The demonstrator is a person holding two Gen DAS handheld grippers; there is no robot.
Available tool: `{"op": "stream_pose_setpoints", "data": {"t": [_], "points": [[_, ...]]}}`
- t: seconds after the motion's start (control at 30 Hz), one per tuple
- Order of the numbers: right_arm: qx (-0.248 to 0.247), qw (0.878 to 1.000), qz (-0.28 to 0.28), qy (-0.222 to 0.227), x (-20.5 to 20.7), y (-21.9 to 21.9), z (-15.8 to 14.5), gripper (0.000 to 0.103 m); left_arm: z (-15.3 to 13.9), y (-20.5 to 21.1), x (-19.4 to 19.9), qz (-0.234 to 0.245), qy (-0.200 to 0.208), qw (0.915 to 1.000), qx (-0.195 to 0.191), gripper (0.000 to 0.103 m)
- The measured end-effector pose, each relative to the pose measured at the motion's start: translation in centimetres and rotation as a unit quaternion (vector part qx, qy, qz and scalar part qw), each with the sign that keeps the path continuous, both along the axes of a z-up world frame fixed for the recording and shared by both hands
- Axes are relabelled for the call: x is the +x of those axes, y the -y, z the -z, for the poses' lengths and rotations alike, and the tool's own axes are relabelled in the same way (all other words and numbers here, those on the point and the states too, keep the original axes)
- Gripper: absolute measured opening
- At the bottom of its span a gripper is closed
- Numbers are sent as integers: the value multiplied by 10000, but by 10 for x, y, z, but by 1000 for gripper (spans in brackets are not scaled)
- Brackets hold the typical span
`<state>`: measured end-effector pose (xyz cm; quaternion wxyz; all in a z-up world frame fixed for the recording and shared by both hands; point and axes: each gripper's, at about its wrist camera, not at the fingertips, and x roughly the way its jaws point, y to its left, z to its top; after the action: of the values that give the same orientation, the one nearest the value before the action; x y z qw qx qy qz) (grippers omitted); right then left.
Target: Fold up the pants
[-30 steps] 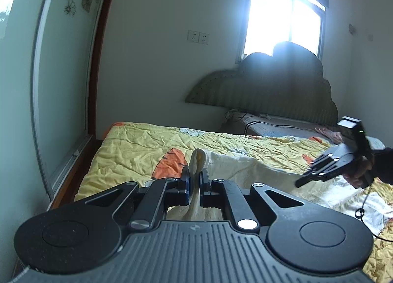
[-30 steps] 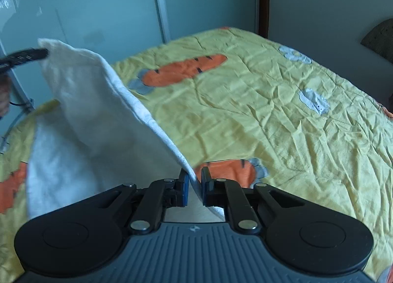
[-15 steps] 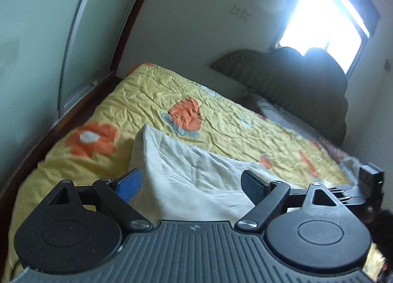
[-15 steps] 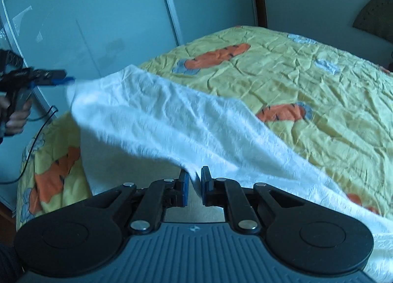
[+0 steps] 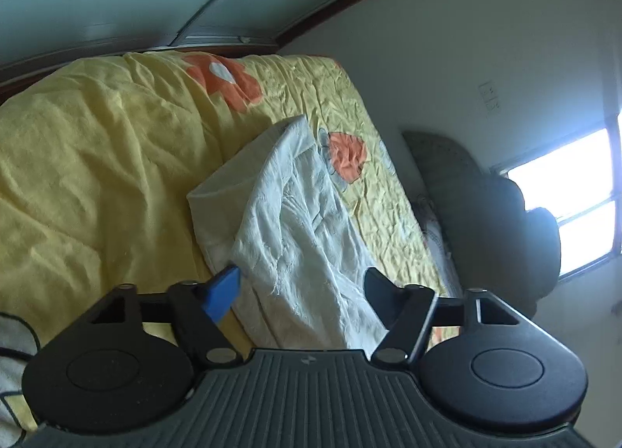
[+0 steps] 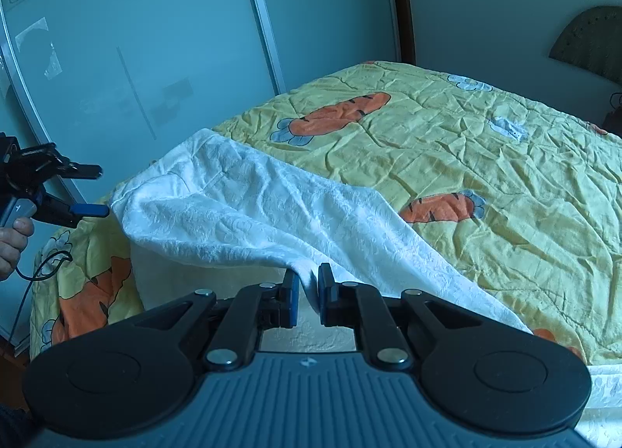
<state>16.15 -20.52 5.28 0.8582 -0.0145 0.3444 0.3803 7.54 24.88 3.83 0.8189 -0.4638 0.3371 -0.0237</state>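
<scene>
White textured pants (image 6: pixel 252 207) lie spread across the yellow carrot-print quilt (image 6: pixel 505 175). My right gripper (image 6: pixel 309 280) is shut on a raised fold of the pants, and the cloth drapes away from it on both sides. My left gripper (image 5: pixel 299 277) hovers over the pants' near end (image 5: pixel 295 222). Its jaws are closing with cloth lying between them, and the pads stand apart from it. The right wrist view shows the left gripper (image 6: pixel 89 187) rolled on its side at the pants' left edge, held by a hand (image 6: pixel 13 242).
Sliding wardrobe doors (image 6: pixel 136 59) run close along the bed's far side. A padded headboard (image 5: pixel 486 214) and a bright window (image 5: pixel 575 207) stand at the head of the bed. A cable (image 6: pixel 31 280) hangs from the left gripper. Bare quilt (image 5: pixel 97 156) lies left of the pants.
My left gripper opened and let go of the pants' corner, then rolled sideways and sank toward the bed. The lifted cloth dropped flatter. My right gripper kept its grip and shifted.
</scene>
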Motion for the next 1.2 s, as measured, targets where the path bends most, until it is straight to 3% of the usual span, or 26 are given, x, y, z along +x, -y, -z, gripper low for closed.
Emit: {"op": "stream_pose_setpoints", "data": {"t": [0.13, 0.2, 0.23, 0.27, 0.4, 0.47, 0.57, 0.67, 0.73, 0.83, 0.9, 0.97, 1.07, 1.13, 1.2], "points": [[27, 10000, 56, 48, -3, 2, -2, 10, 2, 12, 14, 221, -58, 9993, 282, 67], [23, 10000, 65, 58, -4, 3, -3, 10, 4, 15, 21, 192, -139, 9987, 461, 44], [10, 10000, 63, 66, -6, 3, -4, 10, 4, 16, 23, 192, -136, 9976, 649, 18], [1, 10000, 41, 54, -7, 3, -5, 10, 1, 16, 26, 162, -194, 9958, 884, 7], [-121, 9996, -241, -37, -32, -4, -10, 10, -36, 23, 22, 163, 349, 9855, 1652, 7], [-227, 9984, -475, -198, -55, -13, 2, 10, -52, 24, 17, 224, 611, 9787, 1949, 7], [-701, 9956, -576, -229, -75, -31, 34, 10, -38, 23, 24, 324, 223, 9762, 2133, 7], [-726, 9958, -477, -291, -74, -39, 49, 10, -7, 27, 34, 451, -372, 9682, 2433, 9], [-730, 9959, -450, -288, -73, -40, 49, 10, 1, 30, 30, 491, -481, 9619, 2645, 24], [-651, 9962, -443, -377, -72, -37, 52, 9, -1, 29, 13, 345, -438, 9599, 2748, 41], [-553, 9968, -405, -403, -71, -34, 51, 9, -8, 32, -2, 234, -403, 9582, 2824, 43], [-485, 9975, -366, -372, -70, -33, 48, 10, -18, 41, -18, 163, -237, 9652, 2598, 45], [-387, 9983, -301, -329, -70, -30, 43, 10, -21, 77, -30, 615, 49, 9842, 1658, 50], [-353, 9985, -274, -306, -70, -29, 41, 10, -14, 110, -28, 1097, 136, 9885, 1030, 51], [-340, 9986, -264, -291, -71, -28, 39, 10, -4, 141, -17, 1464, 113, 9872, 621, 51]]}}
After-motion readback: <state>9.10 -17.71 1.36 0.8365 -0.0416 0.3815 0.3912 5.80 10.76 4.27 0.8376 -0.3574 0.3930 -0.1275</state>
